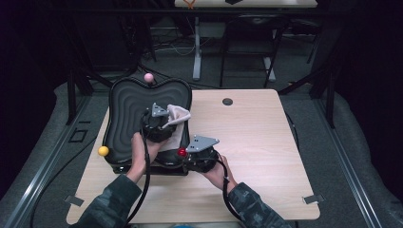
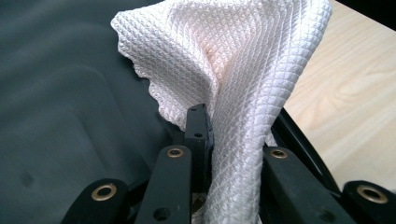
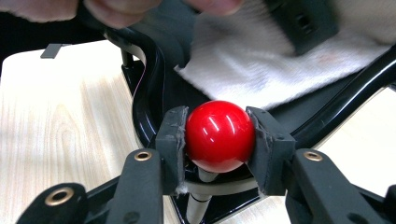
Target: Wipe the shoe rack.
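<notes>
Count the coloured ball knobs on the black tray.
3: pink ball at the far edge, yellow ball at the near left corner, red ball clamped by the right gripper. Others may be hidden.

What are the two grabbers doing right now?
Left gripper shut on white cloth over black tray. Right gripper shut on red ball. Nothing in the way.

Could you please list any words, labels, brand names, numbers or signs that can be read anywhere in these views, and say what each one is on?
There is none to quote: no readable text in any view.
The black tray, the white cloth and the red ball bear no lettering.
The wooden table carries no print; the grey tape tabs at its edge look blank.
The jaws of both hand-held grippers show rivets, no markings.
</notes>
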The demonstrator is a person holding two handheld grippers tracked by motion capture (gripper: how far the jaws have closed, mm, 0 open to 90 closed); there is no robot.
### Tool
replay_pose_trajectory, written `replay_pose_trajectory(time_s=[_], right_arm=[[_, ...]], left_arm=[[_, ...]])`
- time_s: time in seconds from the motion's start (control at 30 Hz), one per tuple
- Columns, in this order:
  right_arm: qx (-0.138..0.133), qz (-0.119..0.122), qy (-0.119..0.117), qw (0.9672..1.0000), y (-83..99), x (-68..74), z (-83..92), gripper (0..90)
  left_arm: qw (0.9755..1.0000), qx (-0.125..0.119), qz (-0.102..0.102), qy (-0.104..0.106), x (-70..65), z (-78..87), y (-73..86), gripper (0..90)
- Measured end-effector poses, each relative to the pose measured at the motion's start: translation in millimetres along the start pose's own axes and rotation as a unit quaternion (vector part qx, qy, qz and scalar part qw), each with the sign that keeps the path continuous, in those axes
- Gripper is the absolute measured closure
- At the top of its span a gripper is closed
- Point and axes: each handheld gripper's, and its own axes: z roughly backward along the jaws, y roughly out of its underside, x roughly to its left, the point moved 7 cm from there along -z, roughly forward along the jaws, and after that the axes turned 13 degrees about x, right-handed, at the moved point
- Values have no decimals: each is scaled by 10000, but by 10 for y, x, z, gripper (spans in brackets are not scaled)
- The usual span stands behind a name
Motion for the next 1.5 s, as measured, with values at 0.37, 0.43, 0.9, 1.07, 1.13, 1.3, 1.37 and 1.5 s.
replay_pose_trajectory(time_s=[0.37,0.43,0.9,1.07,1.13,1.3,1.37,1.5], right_arm=[[0,7,26,10000,1,1,-1,601],[0,6,29,10000,1,1,-1,600],[4,21,38,10000,3,0,-1,600],[2,21,38,10000,4,-1,-1,601],[2,19,37,10000,4,-1,-1,600],[0,30,42,10000,3,-2,-1,600],[0,31,42,10000,3,-2,-1,601],[4,21,42,10000,4,-1,-1,601]], left_arm=[[9998,-18,44,173,-174,19,279,798],[9997,-44,69,233,-193,16,311,798],[9996,-101,71,246,-154,-7,190,794],[9998,-154,48,146,-69,-28,11,790],[9998,-176,64,108,-30,-37,-63,790],[9998,-177,20,10,79,-59,-269,784],[9999,-168,10,-34,116,-70,-351,783],[9998,-159,-24,-154,185,-91,-510,782]])
